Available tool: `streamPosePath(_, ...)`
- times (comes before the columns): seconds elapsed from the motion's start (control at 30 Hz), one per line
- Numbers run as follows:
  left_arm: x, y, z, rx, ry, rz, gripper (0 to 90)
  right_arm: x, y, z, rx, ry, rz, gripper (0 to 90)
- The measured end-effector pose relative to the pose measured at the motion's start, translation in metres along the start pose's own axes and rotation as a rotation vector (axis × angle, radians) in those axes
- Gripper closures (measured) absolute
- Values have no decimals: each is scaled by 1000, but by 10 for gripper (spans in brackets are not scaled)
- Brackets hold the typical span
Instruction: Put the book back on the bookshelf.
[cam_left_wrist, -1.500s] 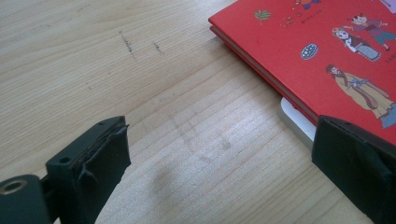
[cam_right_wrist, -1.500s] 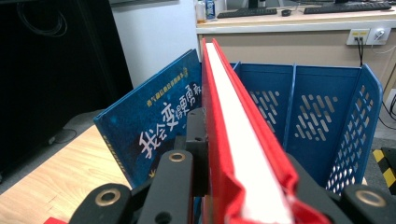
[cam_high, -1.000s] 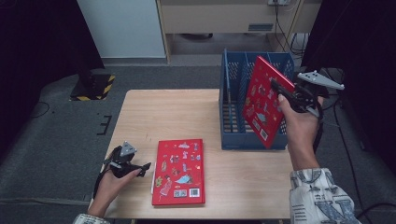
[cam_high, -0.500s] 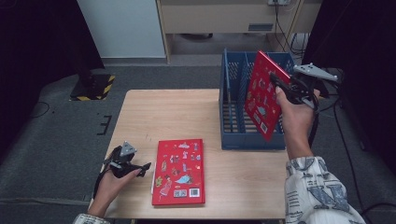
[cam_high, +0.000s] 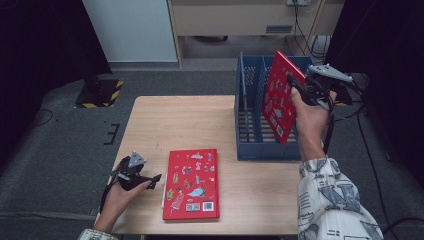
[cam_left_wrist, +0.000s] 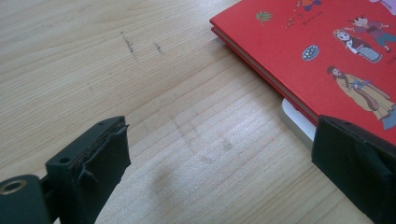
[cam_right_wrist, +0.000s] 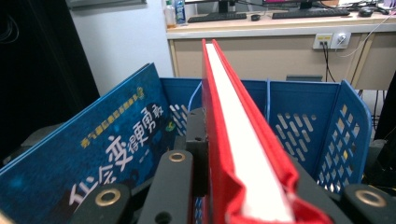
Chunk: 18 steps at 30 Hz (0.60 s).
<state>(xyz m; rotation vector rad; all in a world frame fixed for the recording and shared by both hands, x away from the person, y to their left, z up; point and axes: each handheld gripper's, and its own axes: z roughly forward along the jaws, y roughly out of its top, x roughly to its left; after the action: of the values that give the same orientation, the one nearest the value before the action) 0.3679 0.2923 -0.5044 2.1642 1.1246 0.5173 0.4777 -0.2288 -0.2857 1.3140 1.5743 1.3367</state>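
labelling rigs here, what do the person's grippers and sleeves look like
Both grippers are black, two-jawed tools. The left gripper and right gripper each carry a grey three-cornered plate and trail a black cable. The right sleeve is white with a grey print.

Your right gripper (cam_high: 300, 86) has carried the clamped red book (cam_high: 278, 97) further back over the blue crate (cam_high: 250, 145), slightly lower and more upright.
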Motion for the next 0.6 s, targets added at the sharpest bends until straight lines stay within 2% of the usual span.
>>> streamPosePath(0.6, 1, 0, 1, 0, 4, 7, 35, 1, -4, 26, -1, -37, -17, 800)
